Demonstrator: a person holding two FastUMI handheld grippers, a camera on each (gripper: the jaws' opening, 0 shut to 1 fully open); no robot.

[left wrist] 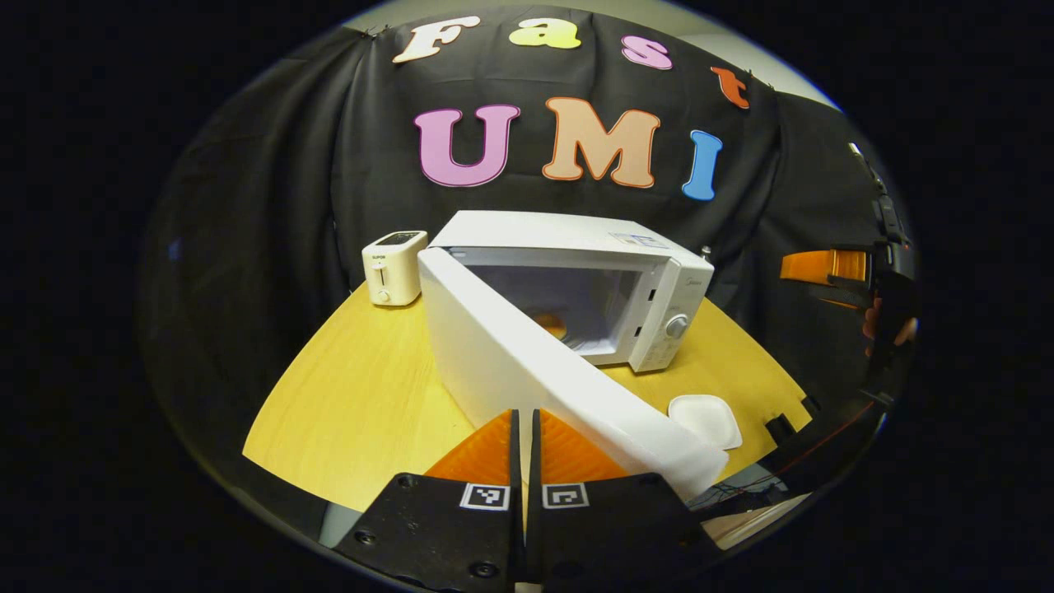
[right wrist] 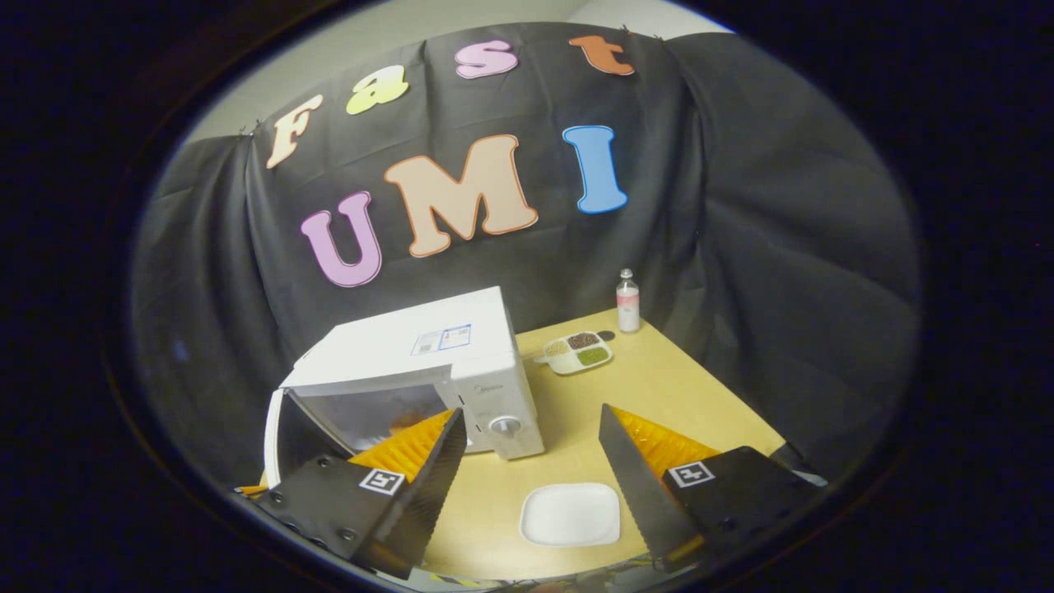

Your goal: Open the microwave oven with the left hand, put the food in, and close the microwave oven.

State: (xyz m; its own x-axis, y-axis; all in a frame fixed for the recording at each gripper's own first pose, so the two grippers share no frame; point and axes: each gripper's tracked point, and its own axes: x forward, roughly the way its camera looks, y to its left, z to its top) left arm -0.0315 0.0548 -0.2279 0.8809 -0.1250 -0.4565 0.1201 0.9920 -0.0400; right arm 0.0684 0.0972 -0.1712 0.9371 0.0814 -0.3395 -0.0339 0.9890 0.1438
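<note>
The microwave oven (left wrist: 576, 280) stood on the wooden worktop (left wrist: 362, 395) with its door (left wrist: 527, 362) swung wide open. In the left gripper view, the door's edge ran from 11 o'clock down to 4 o'clock, ending just beside the left claw (left wrist: 524, 428). That claw was clenched, its two fingers pressed together with nothing between them; the door lay immediately to its right, and contact could not be confirmed. Inside the cavity, an orange item of food (left wrist: 550, 323) sat on the floor of the oven, at 12 o'clock from the left claw and well apart from it. A small toaster (left wrist: 394, 267) stood at 10 o'clock, beside the oven.

In the right gripper view, the right claw (right wrist: 527, 461) was released, fingers spread wide and holding nothing. An empty white plate (right wrist: 570, 514) lay on the worktop between and below its fingers. The oven stood at 10 o'clock from that claw, cavity open. A divided dish (right wrist: 578, 352) and a small bottle (right wrist: 627, 301) stood at 1 o'clock, near the rear of the worktop.
</note>
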